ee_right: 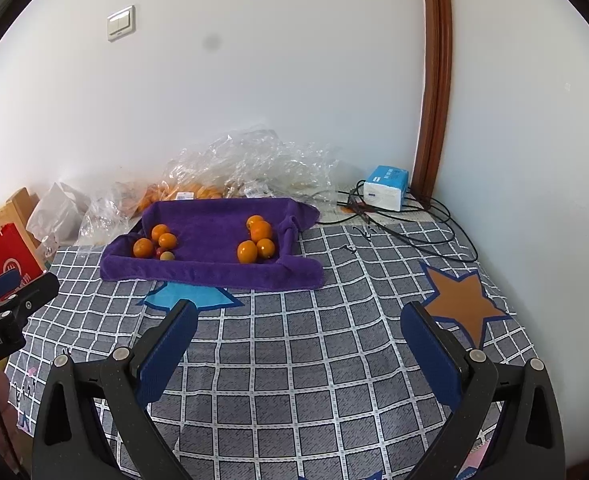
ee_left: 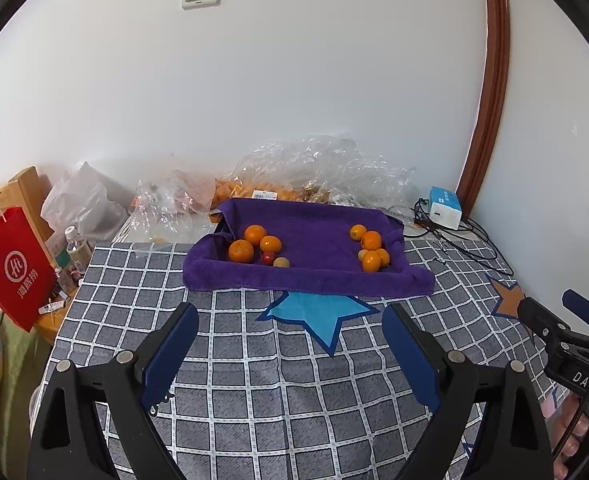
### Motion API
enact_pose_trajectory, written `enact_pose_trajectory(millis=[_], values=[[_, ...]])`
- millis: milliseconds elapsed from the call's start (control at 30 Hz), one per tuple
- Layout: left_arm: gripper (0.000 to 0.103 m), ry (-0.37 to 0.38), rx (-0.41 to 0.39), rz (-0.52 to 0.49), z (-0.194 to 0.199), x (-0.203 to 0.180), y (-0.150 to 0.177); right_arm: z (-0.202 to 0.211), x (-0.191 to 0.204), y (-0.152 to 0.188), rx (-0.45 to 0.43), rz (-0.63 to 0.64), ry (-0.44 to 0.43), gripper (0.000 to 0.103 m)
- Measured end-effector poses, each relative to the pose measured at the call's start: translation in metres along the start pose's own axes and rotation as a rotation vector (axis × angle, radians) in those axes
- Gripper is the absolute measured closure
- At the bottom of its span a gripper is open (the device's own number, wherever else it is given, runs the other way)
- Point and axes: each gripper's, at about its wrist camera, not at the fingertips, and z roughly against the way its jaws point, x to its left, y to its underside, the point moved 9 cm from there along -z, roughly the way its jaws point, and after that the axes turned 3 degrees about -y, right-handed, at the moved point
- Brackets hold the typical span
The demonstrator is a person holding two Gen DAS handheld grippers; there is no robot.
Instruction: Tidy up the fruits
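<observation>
Both the left gripper (ee_left: 290, 320) and right gripper (ee_right: 298, 316) hang spread wide and empty over the checked bedcover (ee_left: 254, 392). On the purple towel (ee_left: 314, 272) at its far edge, tangerines (ee_left: 370, 254) cluster at both ends; approach one low, straddling it squarely.

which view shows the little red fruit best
The left wrist view: the red fruit sits clear between an orange and a pale fruit on the purple towel. In the right wrist view it is partly hidden behind the pale fruit.
</observation>
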Motion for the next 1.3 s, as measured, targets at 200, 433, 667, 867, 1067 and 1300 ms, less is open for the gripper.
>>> enact_pose_trajectory(millis=[200, 433, 667, 867, 1067, 1300], values=[[0.01, -0.005, -0.005, 0.002, 0.0004, 0.0003, -0.0011, -0.0006, -0.0004, 0.0011, 0.002, -0.003, -0.001, 0.003], [0.01, -0.007, -0.01, 0.006, 0.0015, 0.0033, -0.0025, 0.0002, -0.002, 0.0012, 0.001, -0.006, 0.001, 0.003], [0.01, -0.015, -0.013, 0.0, 0.0019, 0.0056, -0.0029, 0.0011, -0.0014, 0.0004, 0.001, -0.003, 0.003, 0.003], [0.01, -0.017, -0.015, -0.005, 0.0029, 0.0053, -0.0031, 0.0007, -0.0018, 0.0007, 0.002, -0.006, 0.0, 0.003], [0.01, -0.02, -0.015, -0.006, 0.0031, 0.0052, -0.003, 0.001, -0.0024, 0.0011, 0.001, -0.002, 0.003, 0.003], [0.01, -0.018, -0.016, -0.006, 0.003, 0.0055, -0.003, 0.0011, -0.003, 0.0025, 0.003, -0.003, 0.004, 0.003]])
